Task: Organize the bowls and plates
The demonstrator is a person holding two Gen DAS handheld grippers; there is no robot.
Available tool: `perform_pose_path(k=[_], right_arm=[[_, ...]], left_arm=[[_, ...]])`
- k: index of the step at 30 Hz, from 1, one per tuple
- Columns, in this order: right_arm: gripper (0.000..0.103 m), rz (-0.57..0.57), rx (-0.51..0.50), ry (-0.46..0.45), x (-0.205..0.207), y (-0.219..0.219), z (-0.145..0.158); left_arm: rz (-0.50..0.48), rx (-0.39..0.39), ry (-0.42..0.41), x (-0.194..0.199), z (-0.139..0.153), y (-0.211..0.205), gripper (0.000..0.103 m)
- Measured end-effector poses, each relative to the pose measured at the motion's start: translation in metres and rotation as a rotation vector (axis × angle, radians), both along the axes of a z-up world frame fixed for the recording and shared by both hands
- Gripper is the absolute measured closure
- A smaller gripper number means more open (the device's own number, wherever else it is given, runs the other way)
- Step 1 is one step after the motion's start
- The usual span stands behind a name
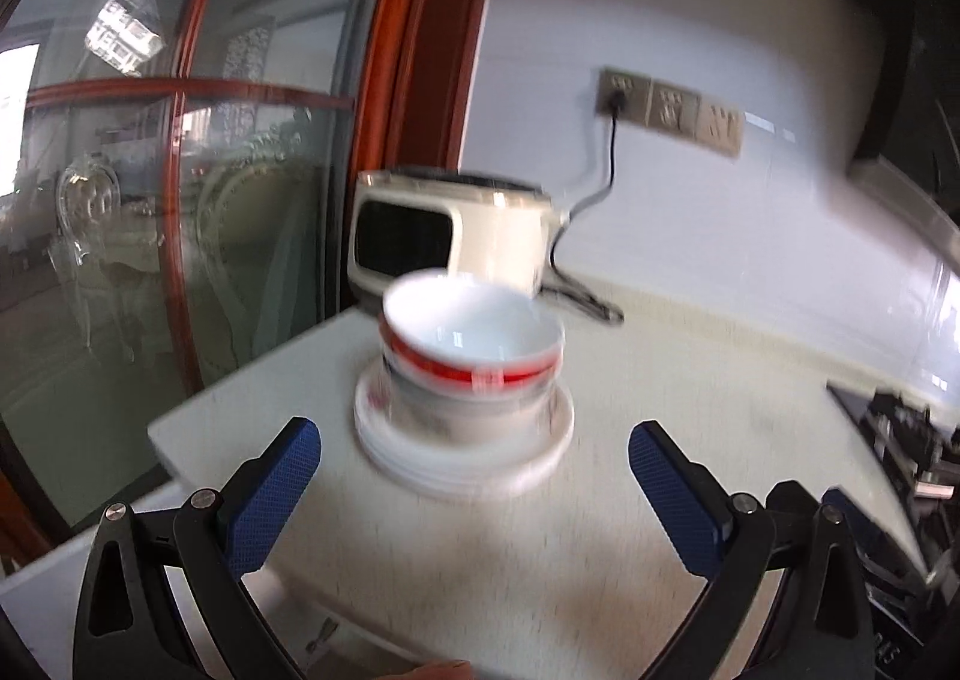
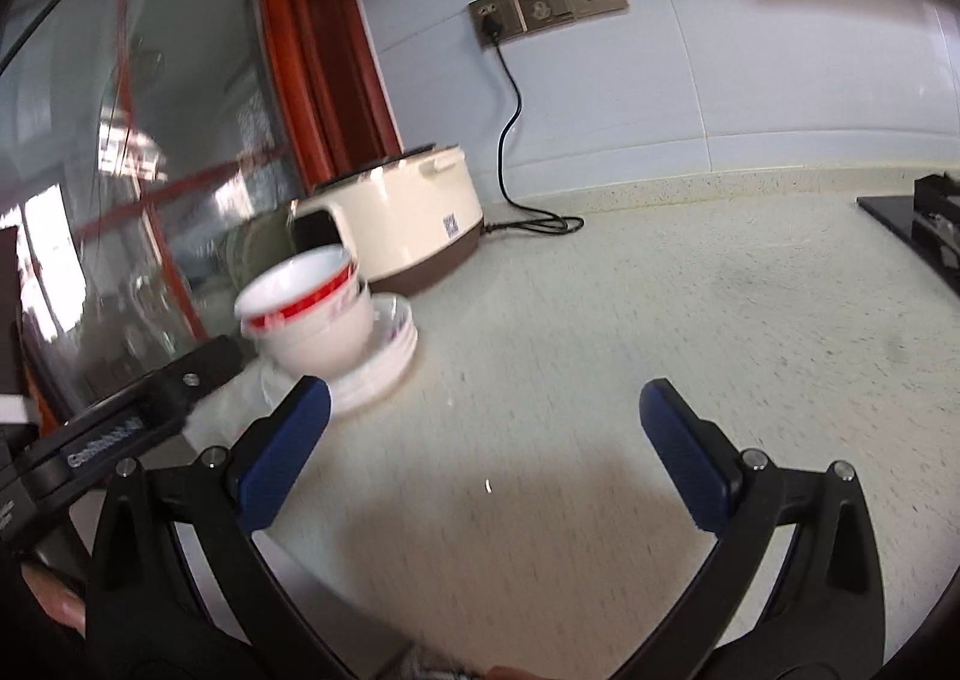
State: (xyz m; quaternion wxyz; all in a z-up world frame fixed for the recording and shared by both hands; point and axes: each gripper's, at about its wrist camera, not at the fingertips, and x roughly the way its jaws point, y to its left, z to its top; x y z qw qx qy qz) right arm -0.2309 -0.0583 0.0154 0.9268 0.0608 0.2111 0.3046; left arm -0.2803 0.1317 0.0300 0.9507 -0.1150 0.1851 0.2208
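White bowls with a red band (image 1: 474, 344) sit nested on a stack of white plates (image 1: 462, 458) on the pale speckled counter. My left gripper (image 1: 474, 440) stands open just short of the stack, its blue pads wide on either side, with nothing between them. In the right wrist view the same bowls (image 2: 312, 308) and plates (image 2: 384, 362) lie to the upper left. My right gripper (image 2: 485, 410) is open over bare counter to the right of the stack, holding nothing. The left gripper's black finger (image 2: 150, 398) shows at the left edge.
A cream rice cooker (image 2: 402, 218) stands behind the stack, its black cord running to a wall socket (image 2: 492, 20). A glass door with a red-brown frame (image 1: 414, 80) borders the counter's left end. A black stove (image 2: 924, 230) lies at the right. Bare counter (image 2: 660, 308) spreads between.
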Motion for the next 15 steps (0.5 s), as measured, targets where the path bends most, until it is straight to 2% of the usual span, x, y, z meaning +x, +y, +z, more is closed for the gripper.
perform_pose_path(k=[7,15], right_arm=[[0.000,0.027,-0.096,-0.032,-0.017,0.015,-0.017],[0.000,0.040,-0.140,-0.054,-0.026,0.029,-0.024]], left_arm=[[0.007,0.026,0.083,-0.008,-0.032,-0.004,0.000],[0.035,0.024,0.101,-0.017,-0.045,0.009,0.000]])
